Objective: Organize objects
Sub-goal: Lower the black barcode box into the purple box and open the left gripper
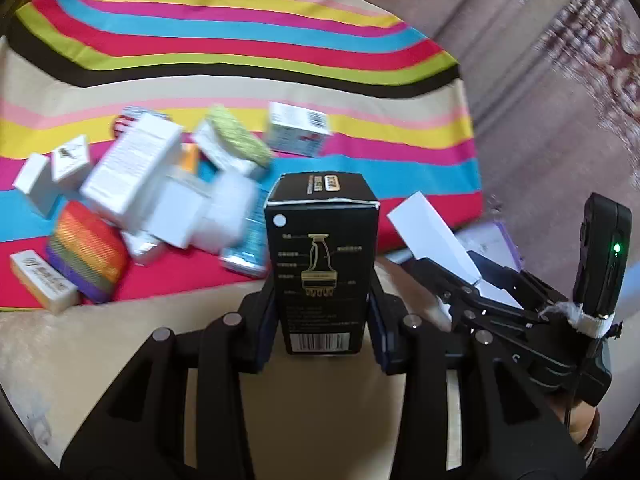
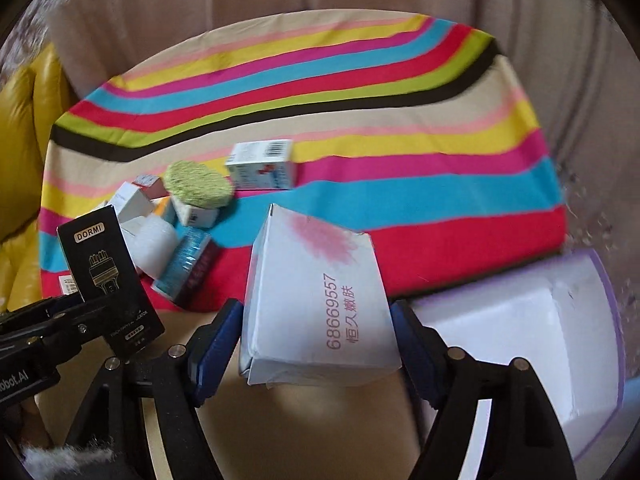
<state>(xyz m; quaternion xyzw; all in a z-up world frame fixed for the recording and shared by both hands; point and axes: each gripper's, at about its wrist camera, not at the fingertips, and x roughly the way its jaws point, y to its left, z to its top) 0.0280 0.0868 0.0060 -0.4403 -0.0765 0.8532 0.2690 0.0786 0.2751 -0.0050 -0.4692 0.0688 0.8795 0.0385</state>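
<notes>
My left gripper point(image 1: 322, 312) is shut on an upright black box point(image 1: 322, 264) with gold print, held above the near beige edge of the striped cloth; the box also shows in the right wrist view point(image 2: 108, 280). My right gripper point(image 2: 316, 344) is shut on a white box point(image 2: 316, 300) with a pink smudge and red digits; from the left wrist view that gripper point(image 1: 476, 280) sits to the right with the white box point(image 1: 432, 236) in it. A pile of small boxes point(image 1: 136, 176) lies on the cloth to the left.
The striped cloth point(image 1: 240, 40) covers the surface. A green round pad point(image 2: 198, 184), a white-blue carton point(image 2: 262, 164) and a rainbow block point(image 1: 86, 252) lie on it. A white bin with a purple rim point(image 2: 532, 340) stands at right. A yellow cushion point(image 2: 24, 160) is at left.
</notes>
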